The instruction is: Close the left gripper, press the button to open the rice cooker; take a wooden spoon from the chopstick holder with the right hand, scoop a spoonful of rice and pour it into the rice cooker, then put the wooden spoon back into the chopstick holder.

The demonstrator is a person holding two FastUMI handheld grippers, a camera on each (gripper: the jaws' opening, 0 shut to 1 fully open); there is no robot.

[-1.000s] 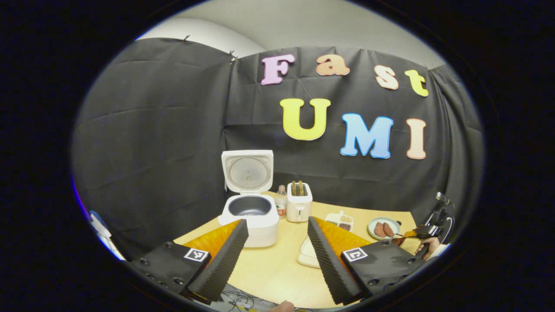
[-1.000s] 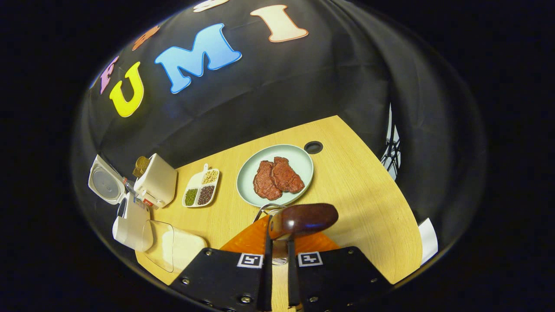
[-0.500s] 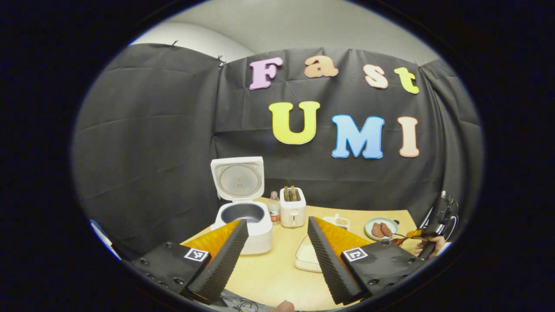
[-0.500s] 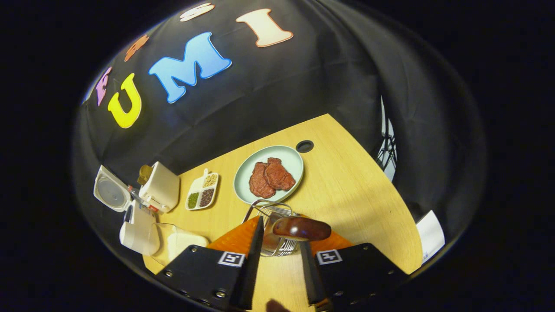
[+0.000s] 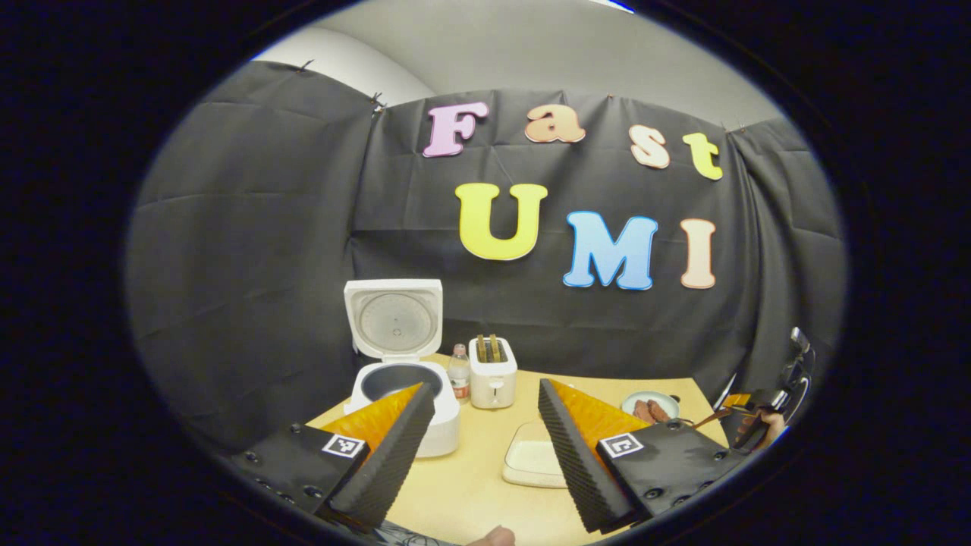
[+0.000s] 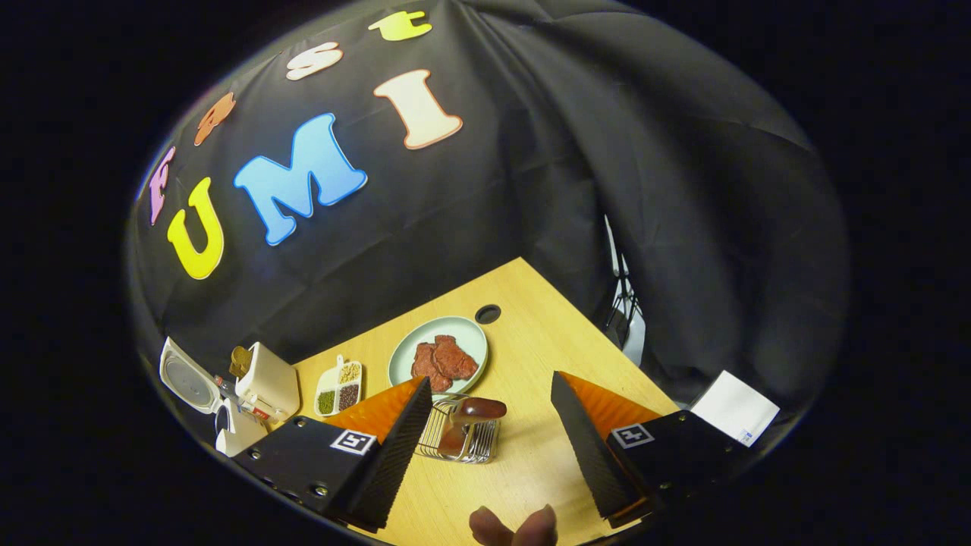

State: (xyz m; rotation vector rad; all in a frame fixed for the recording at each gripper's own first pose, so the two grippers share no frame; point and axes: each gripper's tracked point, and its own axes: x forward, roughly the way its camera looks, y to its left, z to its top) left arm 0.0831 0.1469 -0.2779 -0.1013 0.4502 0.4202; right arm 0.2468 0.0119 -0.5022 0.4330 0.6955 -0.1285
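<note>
**Right gripper view: spoon back in the holder, claw let go**

Right gripper view has the right claw [image 6: 485,444] spread wide, the wooden spoon [image 6: 472,415] standing free in the wire chopstick holder [image 6: 460,440] between its fingers; 1 second ago it was clamped on that spoon. That reads as the last step done (a judgement).

Beyond sit the plate [image 6: 403,361] of meat, a divided dish [image 6: 338,387] and the toaster [image 6: 267,390]. Nothing blocks the retreat.

Left gripper view: the left claw [image 5: 485,421] is open too, the rice tray [image 5: 529,459] near, the rice cooker [image 5: 398,356] farther along the tabletop [image 5: 470,485], lid up.
</note>
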